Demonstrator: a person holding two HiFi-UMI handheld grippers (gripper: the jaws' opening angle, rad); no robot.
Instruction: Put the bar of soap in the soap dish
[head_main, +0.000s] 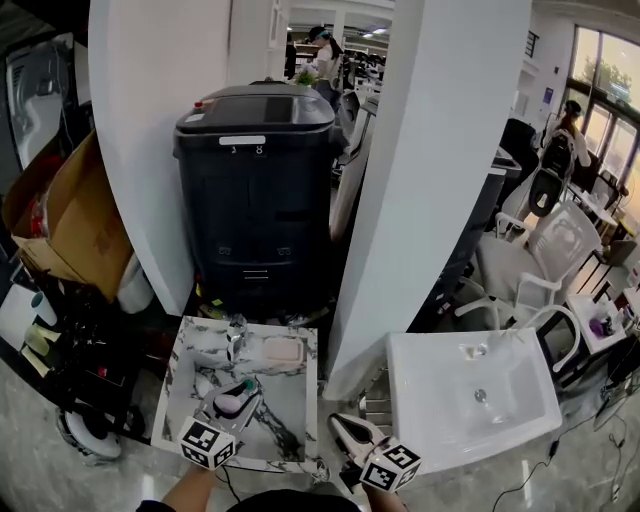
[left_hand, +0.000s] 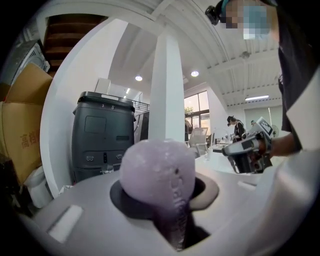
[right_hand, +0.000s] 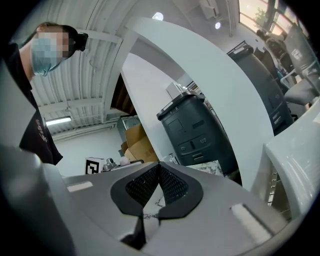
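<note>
A lilac bar of soap (left_hand: 155, 172) sits between the jaws of my left gripper (left_hand: 167, 200), which is shut on it. In the head view the left gripper (head_main: 241, 391) hovers over the near part of a marble-topped table (head_main: 285, 425), with the soap (head_main: 231, 403) showing in its jaws. The pale oblong soap dish (head_main: 284, 350) lies farther back on that table, beyond the gripper and slightly right. My right gripper (head_main: 338, 423) hangs at the table's right front corner; its dark pads (right_hand: 172, 187) meet with nothing between them.
A dark bin-like cabinet (head_main: 255, 190) stands behind the table, between two white pillars (head_main: 430, 170). A white washbasin (head_main: 470, 400) is to the right. Cardboard boxes (head_main: 70, 220) and clutter fill the left. Small white items (head_main: 212, 347) lie left of the dish.
</note>
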